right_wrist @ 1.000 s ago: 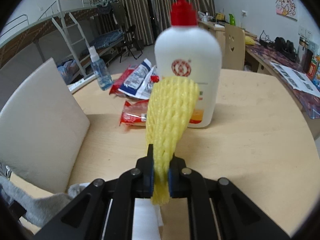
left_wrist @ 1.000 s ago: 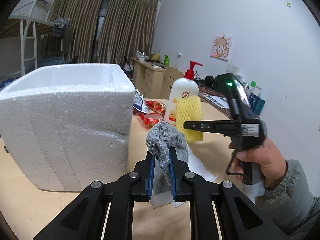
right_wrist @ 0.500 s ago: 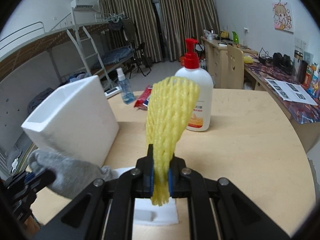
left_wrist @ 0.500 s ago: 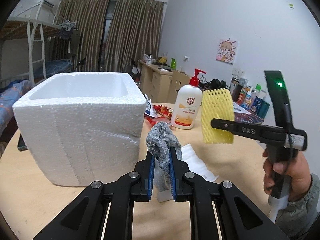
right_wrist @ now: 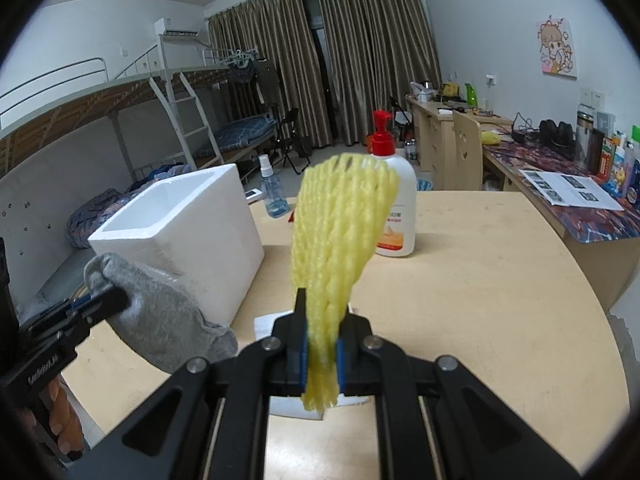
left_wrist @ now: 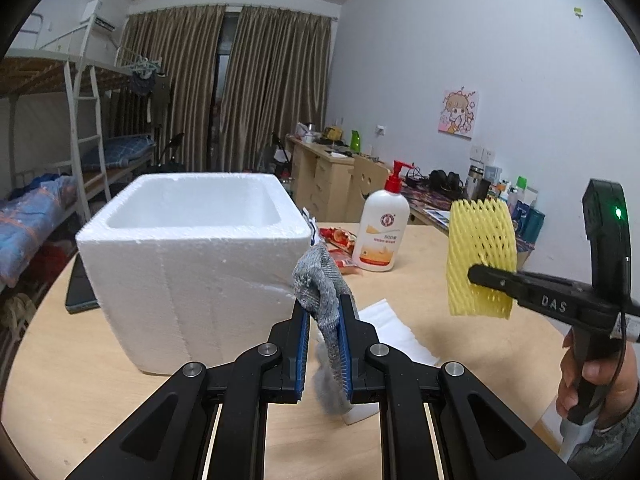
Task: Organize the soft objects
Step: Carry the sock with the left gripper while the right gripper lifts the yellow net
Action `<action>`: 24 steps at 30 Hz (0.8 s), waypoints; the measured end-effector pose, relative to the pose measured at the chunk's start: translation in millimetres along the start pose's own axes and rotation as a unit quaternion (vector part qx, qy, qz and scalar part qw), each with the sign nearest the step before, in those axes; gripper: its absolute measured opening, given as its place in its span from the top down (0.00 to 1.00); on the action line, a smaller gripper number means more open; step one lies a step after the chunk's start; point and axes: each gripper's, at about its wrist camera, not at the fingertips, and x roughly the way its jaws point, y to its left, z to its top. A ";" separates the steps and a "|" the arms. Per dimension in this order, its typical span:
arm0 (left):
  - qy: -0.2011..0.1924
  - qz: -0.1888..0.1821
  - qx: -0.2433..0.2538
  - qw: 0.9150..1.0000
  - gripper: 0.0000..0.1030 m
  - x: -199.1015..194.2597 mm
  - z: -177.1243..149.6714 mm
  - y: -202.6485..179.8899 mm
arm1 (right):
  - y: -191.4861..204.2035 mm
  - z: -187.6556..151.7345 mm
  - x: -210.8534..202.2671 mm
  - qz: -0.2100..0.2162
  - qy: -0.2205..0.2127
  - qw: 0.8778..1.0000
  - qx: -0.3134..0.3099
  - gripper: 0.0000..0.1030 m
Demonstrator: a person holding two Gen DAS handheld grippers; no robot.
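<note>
Grey sock and yellow foam net held aloft
Your left tool (left_wrist: 323, 312) clenches the grey sock (left_wrist: 320, 284); your right tool (right_wrist: 322, 322) clenches the yellow foam net (right_wrist: 340, 224) beside the polystyrene box (left_wrist: 192, 256).

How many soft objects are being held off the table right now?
2. The grey knitted sock is clamped in the left gripper, beside the white foam box. The yellow foam fruit net is clamped in the right gripper. Others may lie inside the box, unseen.

sock (left_wrist: 320, 280) – heathered grey | foam net (left_wrist: 480, 256) – yellow mesh | box (left_wrist: 192, 256) white | bottle (left_wrist: 382, 232) white, red pump
</note>
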 end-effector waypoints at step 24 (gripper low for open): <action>-0.054 0.039 0.022 0.998 0.86 -73.6 10.5 14.7 | 56.1 -15.2 -35.5 0.067 -0.042 0.996 -0.042 0.87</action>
